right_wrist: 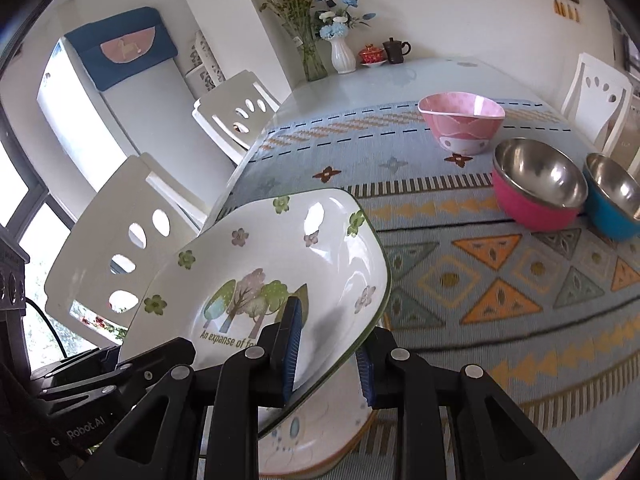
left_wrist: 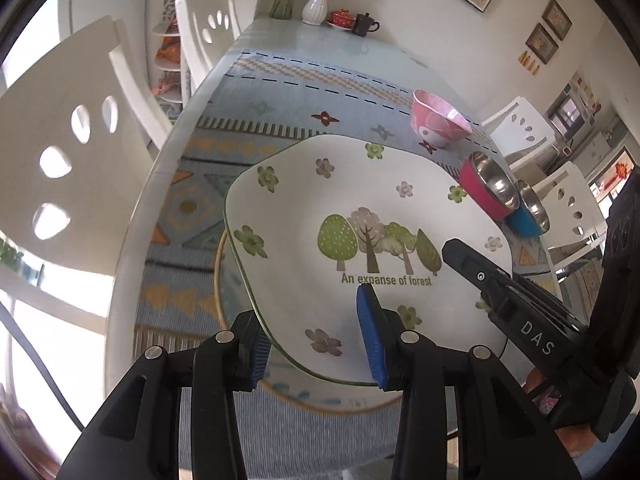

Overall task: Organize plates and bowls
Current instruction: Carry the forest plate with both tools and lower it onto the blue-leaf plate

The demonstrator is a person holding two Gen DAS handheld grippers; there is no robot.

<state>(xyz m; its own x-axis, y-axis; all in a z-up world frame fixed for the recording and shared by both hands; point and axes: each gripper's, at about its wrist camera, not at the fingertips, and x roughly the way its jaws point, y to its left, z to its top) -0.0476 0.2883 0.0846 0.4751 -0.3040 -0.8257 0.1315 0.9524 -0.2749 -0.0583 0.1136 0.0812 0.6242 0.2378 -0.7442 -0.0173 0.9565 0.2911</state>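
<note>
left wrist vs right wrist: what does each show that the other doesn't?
Left wrist only: the right gripper from the side, reaching onto the plate's face, and three framed pictures on the wall.

Right wrist only: a blue cloth cover with a pink patch draped over a white appliance, and the left gripper's black body at the lower left.

Both: the white square plate with a green rim and forest print, gripped by both grippers above a round yellow-rimmed plate, the pink bowl, and the pink and blue steel-lined bowls.
</note>
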